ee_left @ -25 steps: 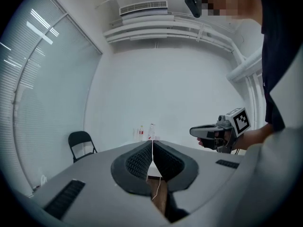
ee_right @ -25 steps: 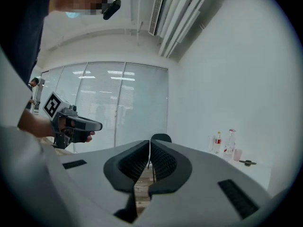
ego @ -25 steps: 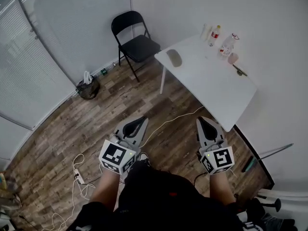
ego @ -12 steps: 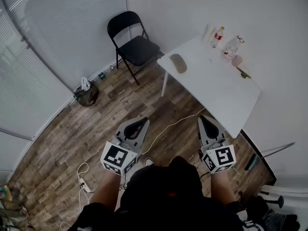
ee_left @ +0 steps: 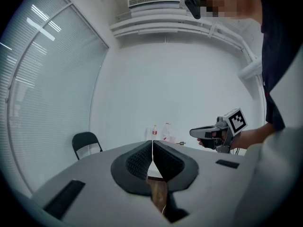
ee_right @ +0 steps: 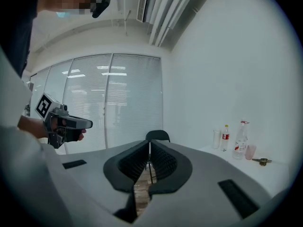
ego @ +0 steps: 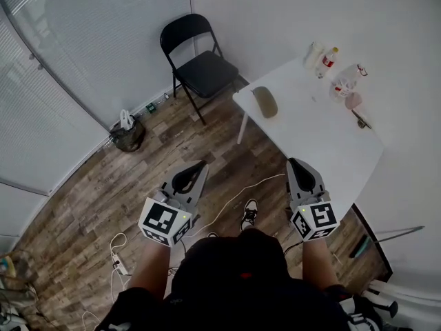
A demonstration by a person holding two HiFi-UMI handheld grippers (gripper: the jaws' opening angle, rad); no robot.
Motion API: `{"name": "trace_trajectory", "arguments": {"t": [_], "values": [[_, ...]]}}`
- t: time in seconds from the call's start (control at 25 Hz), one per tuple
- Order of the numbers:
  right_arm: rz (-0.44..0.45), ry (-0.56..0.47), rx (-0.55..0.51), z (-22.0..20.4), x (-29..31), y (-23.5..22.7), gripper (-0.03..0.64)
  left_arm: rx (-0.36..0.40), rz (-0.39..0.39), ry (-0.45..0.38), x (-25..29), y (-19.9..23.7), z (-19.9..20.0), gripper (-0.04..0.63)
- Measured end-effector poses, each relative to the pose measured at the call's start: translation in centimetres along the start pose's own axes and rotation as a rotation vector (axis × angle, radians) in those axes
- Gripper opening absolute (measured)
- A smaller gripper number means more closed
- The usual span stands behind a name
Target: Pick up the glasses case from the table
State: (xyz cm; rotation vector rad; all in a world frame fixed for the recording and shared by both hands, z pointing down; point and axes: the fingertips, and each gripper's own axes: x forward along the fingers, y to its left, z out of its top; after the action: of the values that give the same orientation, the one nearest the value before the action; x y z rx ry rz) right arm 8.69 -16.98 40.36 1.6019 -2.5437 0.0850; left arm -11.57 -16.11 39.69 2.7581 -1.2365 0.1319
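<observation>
Approach step, I'd say: left gripper [ego: 200, 167] and right gripper [ego: 298, 163], jaws together, nothing held; glasses case [ego: 264, 102] on the table [ego: 324, 140], eleven o'clock off the right gripper. Next: close in, part jaws

A black folding chair [ego: 200, 61] stands on a dark wood-plank floor [ego: 89, 198], in the corner. Behind the chair rises a plain white wall [ego: 262, 12]. Left of it runs a window with closed white blinds [ego: 62, 81], evenly bright. Right of the chair stands a white bench [ego: 324, 143]. Left of the chair, a dark bag [ego: 127, 133] sits on the floor.
</observation>
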Motion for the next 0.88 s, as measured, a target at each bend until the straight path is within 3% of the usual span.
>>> {"name": "trace_trajectory", "arguments": {"t": [0.28,0.52,0.88], "values": [[0.006,0.017,-0.001,1.3,6.9,-8.4,0.023,-0.014,0.059,-0.009,8.5,2.6,1.9,0.023],[0.038,0.052,0.011,0.1,10.7,-15.9,0.025,-0.032,0.104,0.017,16.2,2.4,2.1,0.023],[0.074,0.120,0.035,-3.5,16.1,-21.7,0.025,-0.078,0.178,0.079,21.6,3.1,-0.1,0.023]]}}
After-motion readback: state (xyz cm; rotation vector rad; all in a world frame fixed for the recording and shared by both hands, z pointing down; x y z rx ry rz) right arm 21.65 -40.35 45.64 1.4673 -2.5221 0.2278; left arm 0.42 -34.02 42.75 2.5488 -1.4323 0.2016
